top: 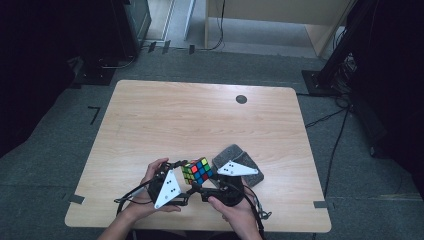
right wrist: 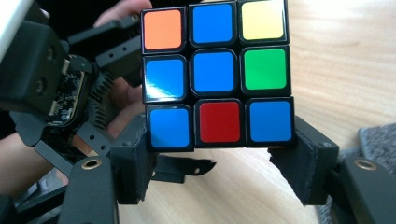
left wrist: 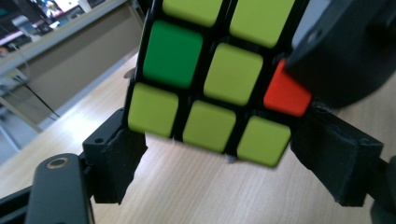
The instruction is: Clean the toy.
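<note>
A Rubik's cube hangs just above the table's near edge, between both hand-held grippers. My right gripper is shut on it: its two pads press the bottom row of the mostly blue face of the cube. In the high view the right gripper comes in from the lower right. My left gripper stands open, its pads flanking the lowest row of the mostly yellow-green face of the cube without pressing it. It reaches in from the left, where the left gripper shows in the high view.
The wooden table has a dark round spot near its far right. A grey felt pad lies right behind the right gripper, and the same pad shows beside that gripper's jaw. Dark stands and cables ring the table.
</note>
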The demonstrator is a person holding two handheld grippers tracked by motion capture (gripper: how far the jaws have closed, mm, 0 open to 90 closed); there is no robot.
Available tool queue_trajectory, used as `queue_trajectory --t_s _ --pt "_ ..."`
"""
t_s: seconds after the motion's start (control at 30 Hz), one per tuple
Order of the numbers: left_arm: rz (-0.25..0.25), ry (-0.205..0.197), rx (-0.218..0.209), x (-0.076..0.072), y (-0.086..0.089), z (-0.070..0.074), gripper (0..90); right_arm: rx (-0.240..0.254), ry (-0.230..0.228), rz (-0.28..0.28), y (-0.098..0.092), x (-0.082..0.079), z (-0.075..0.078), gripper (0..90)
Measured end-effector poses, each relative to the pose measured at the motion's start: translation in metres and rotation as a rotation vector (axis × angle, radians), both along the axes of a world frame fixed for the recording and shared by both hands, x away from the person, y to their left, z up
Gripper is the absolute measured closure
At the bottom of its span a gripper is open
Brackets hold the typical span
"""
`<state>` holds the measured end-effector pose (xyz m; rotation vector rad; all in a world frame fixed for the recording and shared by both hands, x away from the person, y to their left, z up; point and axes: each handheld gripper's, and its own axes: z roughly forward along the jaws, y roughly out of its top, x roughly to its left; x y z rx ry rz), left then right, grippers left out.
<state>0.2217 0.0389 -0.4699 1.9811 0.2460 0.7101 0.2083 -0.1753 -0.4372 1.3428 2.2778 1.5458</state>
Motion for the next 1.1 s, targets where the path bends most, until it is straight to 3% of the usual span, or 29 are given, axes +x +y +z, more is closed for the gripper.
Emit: queue_trajectory --t_s 0.17,0.33,0.43,0.53,0.63,0.67,0.8,0.93,1.1 --pt "0.013 -0.025 -0.008 -0.0006 0.0010 -0.0003 28.2 0.010 0.035 0.010 -0.0005 0.0013 -0.0010 34.8" --pt "0.011 -0.055 -0.002 -0.0029 0.0010 -0.0015 32.7 0.025 0.039 0.009 -0.0036 0.0025 -0.0009 34.4" --pt "0.004 -0.042 -0.020 -0.0024 0.0018 -0.0002 33.0 0.057 0.035 0.012 -0.0070 0.0038 -0.0003 32.4" --pt "-0.006 -0.040 -0.011 -0.0031 0.0017 -0.0015 33.1 0.070 0.025 0.005 -0.0067 0.0033 0.0006 26.6" --pt "-0.020 -0.030 -0.011 -0.0037 0.0001 -0.0022 33.0 0.100 0.028 -0.006 -0.0078 0.0035 0.0014 26.4" --pt "-0.029 -0.023 -0.016 -0.0041 -0.0004 -0.0019 33.0 0.109 0.033 -0.008 -0.0080 0.0037 0.0010 30.4" --pt "-0.036 0.009 -0.018 -0.0017 -0.0006 -0.0025 32.4 0.105 0.044 -0.038 -0.0083 0.0023 0.0002 33.6" --pt "-0.023 0.011 -0.022 -0.0013 -0.0013 -0.0017 25.3 0.107 0.046 -0.042 -0.0066 0.0020 -0.0007 33.8" --pt "-0.052 0.010 -0.017 -0.0039 -0.0033 -0.0016 28.3 0.090 0.050 -0.024 -0.0021 0.0005 -0.0005 34.3"
